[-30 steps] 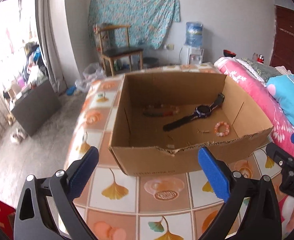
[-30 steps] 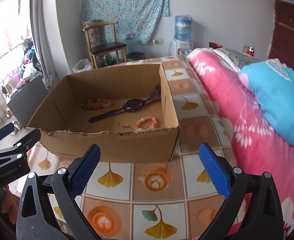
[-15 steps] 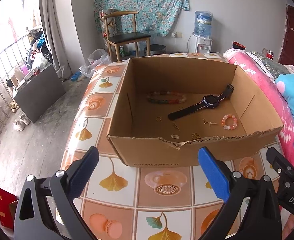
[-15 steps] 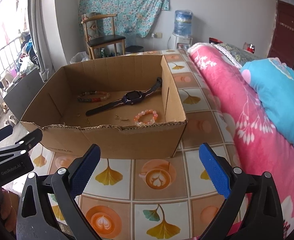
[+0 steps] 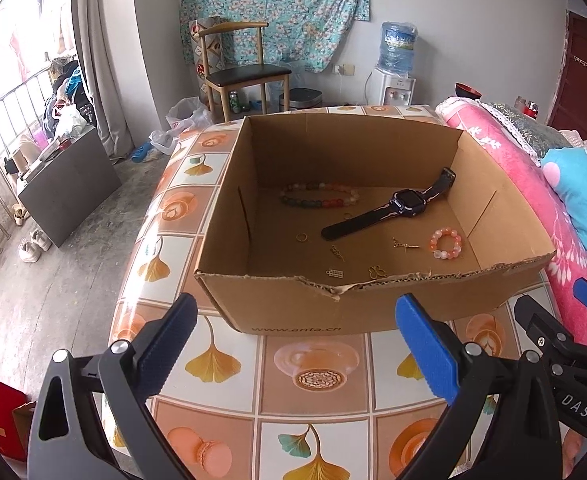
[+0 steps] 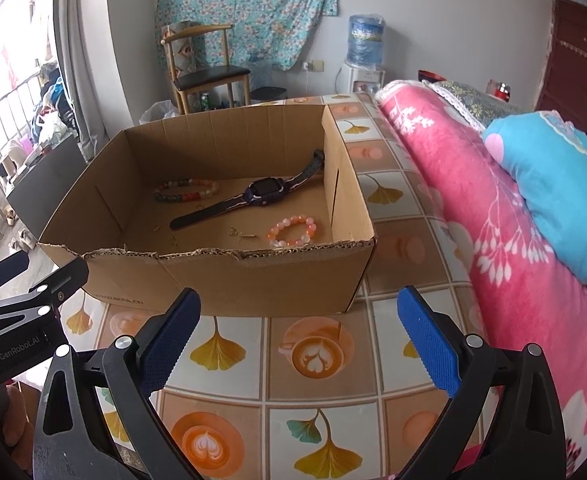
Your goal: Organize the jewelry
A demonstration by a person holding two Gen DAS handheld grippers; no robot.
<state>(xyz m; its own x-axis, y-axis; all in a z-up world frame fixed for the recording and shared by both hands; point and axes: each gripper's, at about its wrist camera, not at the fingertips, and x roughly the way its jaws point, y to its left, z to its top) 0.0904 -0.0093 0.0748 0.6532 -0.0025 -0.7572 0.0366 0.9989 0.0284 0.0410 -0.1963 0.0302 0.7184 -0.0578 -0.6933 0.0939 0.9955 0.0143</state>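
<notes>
From the left wrist, the cardboard box [image 5: 373,304] sits nearer and is seen from higher up than a second ago, so more of its floor shows. On that floor lie a long beaded bracelet [image 5: 319,196], a dark watch [image 5: 407,202], a pink bead bracelet [image 5: 446,243], a small ring [image 5: 301,237] and several tiny gold pieces, among them a butterfly charm [image 5: 377,271] near the torn front wall. The left tool [image 5: 293,344] hangs over the patterned desk [image 5: 313,380] in front of the box, its blue pads wide apart with nothing between them.

From the right wrist, the box [image 6: 229,280] also looms closer than before, with the watch [image 6: 263,192] and pink bracelet [image 6: 293,230] plain to see, scattered apart. The right tool [image 6: 299,340] is likewise spread open and empty, over the desk [image 6: 313,360] short of the box.

The rise and approach suggest both tools are lining up to reach inside. The jewelry all lies loose in the box; whether that is its sorted state I cannot judge.
</notes>
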